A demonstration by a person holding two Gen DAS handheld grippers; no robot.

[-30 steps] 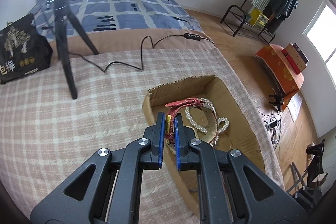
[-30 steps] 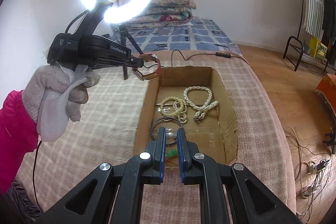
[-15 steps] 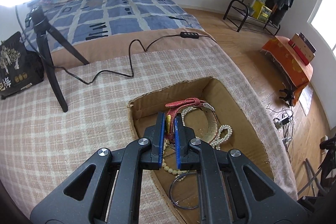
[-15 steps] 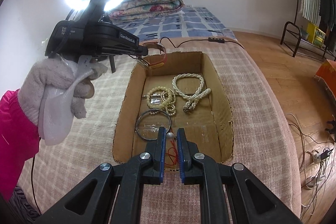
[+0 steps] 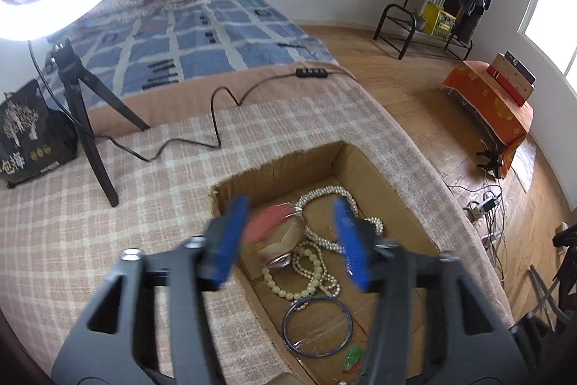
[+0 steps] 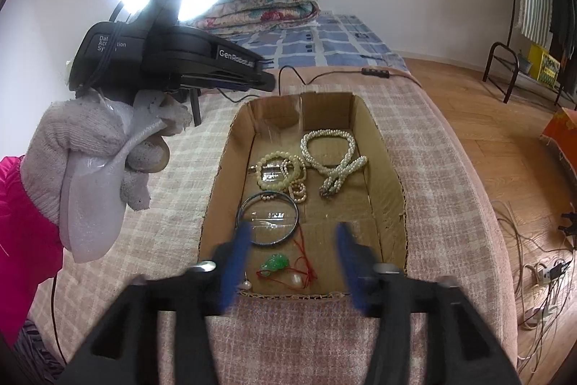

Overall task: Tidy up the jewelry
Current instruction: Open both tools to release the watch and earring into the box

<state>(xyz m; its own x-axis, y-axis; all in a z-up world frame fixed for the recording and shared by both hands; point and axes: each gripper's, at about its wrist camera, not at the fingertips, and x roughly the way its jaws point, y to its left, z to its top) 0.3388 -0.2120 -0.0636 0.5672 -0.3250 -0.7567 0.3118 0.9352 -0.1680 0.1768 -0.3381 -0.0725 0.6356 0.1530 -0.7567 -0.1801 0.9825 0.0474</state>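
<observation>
Cardboard box (image 6: 391, 175) sunk in checked blanket (image 5: 90, 222), wood floor (image 5: 425, 103), both tools opening, nothing gripped

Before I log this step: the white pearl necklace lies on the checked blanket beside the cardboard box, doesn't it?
Not quite. The white pearl necklace lies inside the cardboard box, on its floor near the far end, not on the checked blanket beside it. The right wrist view shows this most clearly.
</observation>
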